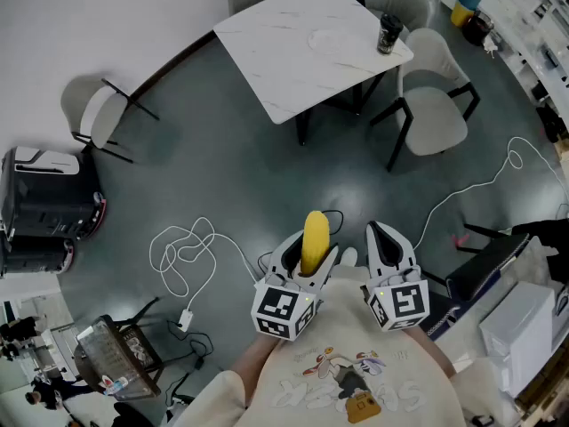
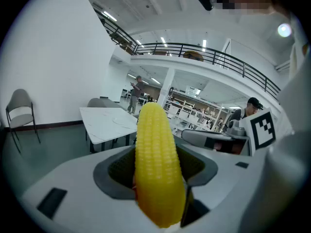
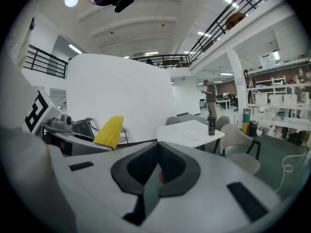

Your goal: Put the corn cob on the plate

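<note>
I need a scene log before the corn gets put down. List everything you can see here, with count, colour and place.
corn cob: one, yellow, upright in the left gripper
plate: one, pale, empty, on the table
table: one, white marbled, ahead of the person
cup: one, dark, at the table's right corner
chairs: four, pale with dark legs, three round the table, one apart at left
cables: two, white, loose on the floor
machine: one, black, at the left edge
left gripper: one, grey-white, shut on the corn cob
right gripper: one, grey-white, shut and empty, beside the left one
</note>
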Demonstrator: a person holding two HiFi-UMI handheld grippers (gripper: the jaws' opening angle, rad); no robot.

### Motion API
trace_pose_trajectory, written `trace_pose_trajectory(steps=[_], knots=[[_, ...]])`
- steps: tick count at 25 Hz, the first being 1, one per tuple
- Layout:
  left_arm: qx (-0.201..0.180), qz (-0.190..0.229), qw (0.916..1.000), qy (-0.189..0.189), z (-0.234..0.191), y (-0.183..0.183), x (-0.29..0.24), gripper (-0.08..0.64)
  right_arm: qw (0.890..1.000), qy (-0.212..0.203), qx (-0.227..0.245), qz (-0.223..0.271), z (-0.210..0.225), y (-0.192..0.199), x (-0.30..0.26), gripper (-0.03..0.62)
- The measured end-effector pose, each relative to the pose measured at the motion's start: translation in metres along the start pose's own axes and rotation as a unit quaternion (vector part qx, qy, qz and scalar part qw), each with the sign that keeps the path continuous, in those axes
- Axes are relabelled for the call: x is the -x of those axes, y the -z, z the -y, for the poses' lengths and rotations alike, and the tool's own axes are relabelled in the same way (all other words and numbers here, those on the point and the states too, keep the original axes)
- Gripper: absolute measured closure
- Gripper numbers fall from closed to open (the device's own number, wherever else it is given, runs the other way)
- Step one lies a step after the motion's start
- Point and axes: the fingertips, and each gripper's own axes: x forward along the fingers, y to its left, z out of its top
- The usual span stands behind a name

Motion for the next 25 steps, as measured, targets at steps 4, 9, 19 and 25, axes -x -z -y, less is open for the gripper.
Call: trace_pose_trajectory(steps=[4, 9, 19, 25], knots=[[0.006, -0.004, 0.9999, -0.008, 0.006, 0.005, 0.006, 0.307, 1.0, 0.0, -0.001, -0.002, -0.004, -0.001, 0.014, 0.588], [0.006, 0.0, 0.9999, -0.013, 0.009, 0.005, 0.012, 0.307, 1.0, 0.002, 0.001, 0.003, -0.007, -0.006, 0.022, 0.589], [-0.014, 0.02, 0.9997, -0.008, 0.002, -0.007, 0.013, 0.307, 1.0, 0.005, 0.002, 0.026, -0.022, -0.02, 0.01, 0.588], [-0.01, 0.027, 0.9996, -0.004, -0.029, -0.016, 0.023, 0.307, 0.999, 0.026, 0.004, 0.029, -0.044, -0.024, -0.009, 0.588]])
